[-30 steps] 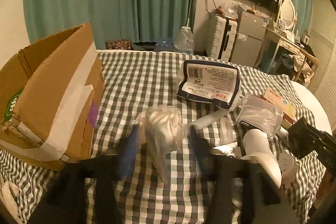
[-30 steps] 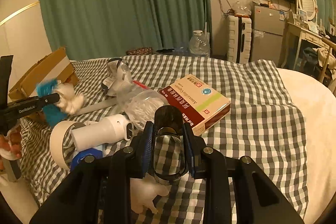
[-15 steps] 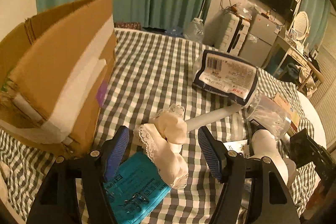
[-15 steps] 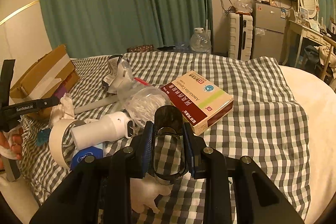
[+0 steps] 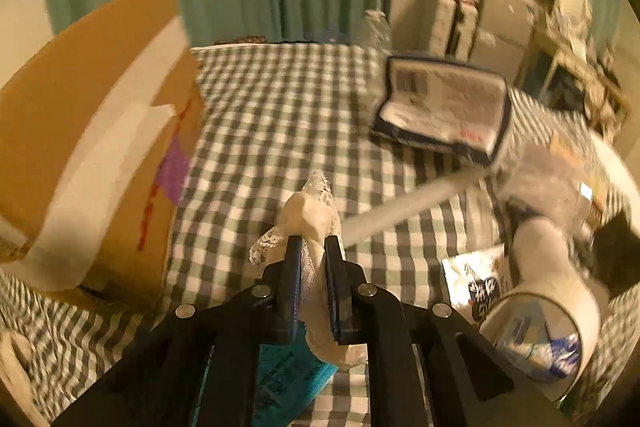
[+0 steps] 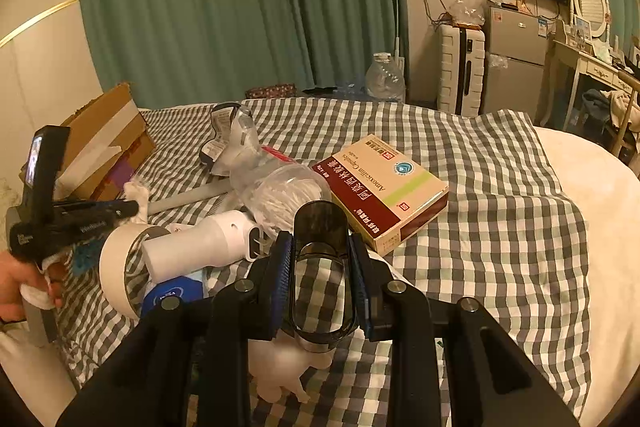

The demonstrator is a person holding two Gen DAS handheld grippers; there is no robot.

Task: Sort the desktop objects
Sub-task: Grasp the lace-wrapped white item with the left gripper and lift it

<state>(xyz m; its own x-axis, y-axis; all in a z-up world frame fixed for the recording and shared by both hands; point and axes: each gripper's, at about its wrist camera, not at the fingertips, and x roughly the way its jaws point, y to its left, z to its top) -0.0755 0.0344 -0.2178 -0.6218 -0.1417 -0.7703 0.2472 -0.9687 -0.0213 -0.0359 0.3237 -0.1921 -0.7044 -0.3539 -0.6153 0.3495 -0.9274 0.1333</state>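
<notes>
L hand-held gripper (image 5: pixel 313 247) angled down over the checked bed (image 5: pixel 280 131), jaws closing on lace-trimmed white cloth (image 5: pixel 310 215) beside cardboard box (image 5: pixel 92 131). R hand-held gripper (image 6: pixel 320 247) clamps dark clear tube (image 6: pixel 320 267), tilted down.

- Left gripper (image 5: pixel 313 247), wide apart half a second earlier, closing now, pads pressed on the cream lace-trimmed cloth bundle (image 5: pixel 310 215).
- Dropped lower toward the grey-and-white checked cloth (image 5: pixel 280 131), nearer the brown cardboard box (image 5: pixel 92 131).
- Teal paper packet (image 5: pixel 288 379) now mostly hidden under the fingers.
</notes>
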